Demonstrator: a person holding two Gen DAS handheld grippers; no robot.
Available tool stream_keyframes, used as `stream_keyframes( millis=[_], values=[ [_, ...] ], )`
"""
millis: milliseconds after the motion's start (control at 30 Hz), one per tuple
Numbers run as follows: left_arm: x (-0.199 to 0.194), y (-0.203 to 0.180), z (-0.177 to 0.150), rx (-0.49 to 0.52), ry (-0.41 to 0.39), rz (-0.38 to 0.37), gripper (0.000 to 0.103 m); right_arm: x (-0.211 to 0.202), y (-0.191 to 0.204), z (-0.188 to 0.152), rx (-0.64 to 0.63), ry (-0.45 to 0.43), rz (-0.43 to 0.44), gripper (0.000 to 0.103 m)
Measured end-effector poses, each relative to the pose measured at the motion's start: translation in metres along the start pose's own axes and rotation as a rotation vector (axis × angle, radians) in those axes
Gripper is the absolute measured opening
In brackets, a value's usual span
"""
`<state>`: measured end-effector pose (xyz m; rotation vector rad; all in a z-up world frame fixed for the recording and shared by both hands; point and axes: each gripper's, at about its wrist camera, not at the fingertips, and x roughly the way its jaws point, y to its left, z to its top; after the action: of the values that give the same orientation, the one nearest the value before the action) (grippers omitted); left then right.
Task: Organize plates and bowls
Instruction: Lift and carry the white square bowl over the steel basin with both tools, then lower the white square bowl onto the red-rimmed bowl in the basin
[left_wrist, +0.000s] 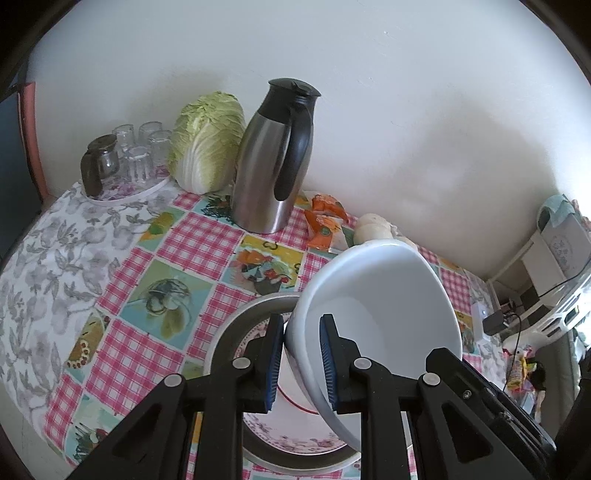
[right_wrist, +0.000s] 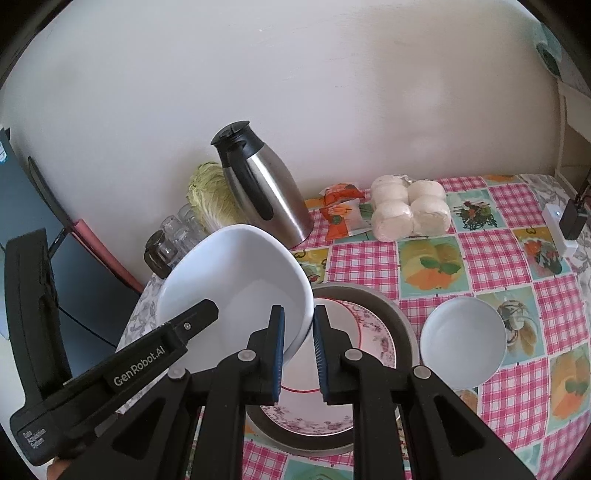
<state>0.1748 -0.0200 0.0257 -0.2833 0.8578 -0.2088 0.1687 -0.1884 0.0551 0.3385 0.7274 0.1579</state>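
Observation:
A large white bowl (left_wrist: 388, 295) (right_wrist: 236, 280) hangs tilted above the table, held at its rim from two sides. My left gripper (left_wrist: 301, 363) is shut on one side of the rim, one pad inside and one outside. My right gripper (right_wrist: 298, 354) is shut on the opposite side in the same way. Below the bowl, a floral plate (left_wrist: 295, 439) (right_wrist: 369, 332) lies inside a grey metal pan (left_wrist: 236, 321) (right_wrist: 402, 325). A smaller white bowl (right_wrist: 463, 343) stands on the chequered cloth right of the pan.
A steel thermos jug (left_wrist: 273, 158) (right_wrist: 266, 192), a cabbage (left_wrist: 207, 144) and a tray of glasses (left_wrist: 136, 155) stand along the back wall. A bag of white buns (right_wrist: 410, 206) and an orange packet (right_wrist: 340, 210) lie behind the pan. A charger (right_wrist: 570, 221) sits at the far right.

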Motion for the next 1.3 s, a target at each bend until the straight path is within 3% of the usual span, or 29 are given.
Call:
stream_keyframes(
  millis=[700, 1300],
  values=[
    [0.036, -0.008, -0.009, 0.017, 0.079, -0.007, 0.023, 0.019, -0.032, -0.002, 0.065, 0.058, -0.017, 0.017],
    [0.069, 0.007, -0.011, -0.046, 0.155, -0.025, 0.024, 0.051, -0.042, -0.01, 0.091, 0.134, -0.05, 0.018]
  ],
)
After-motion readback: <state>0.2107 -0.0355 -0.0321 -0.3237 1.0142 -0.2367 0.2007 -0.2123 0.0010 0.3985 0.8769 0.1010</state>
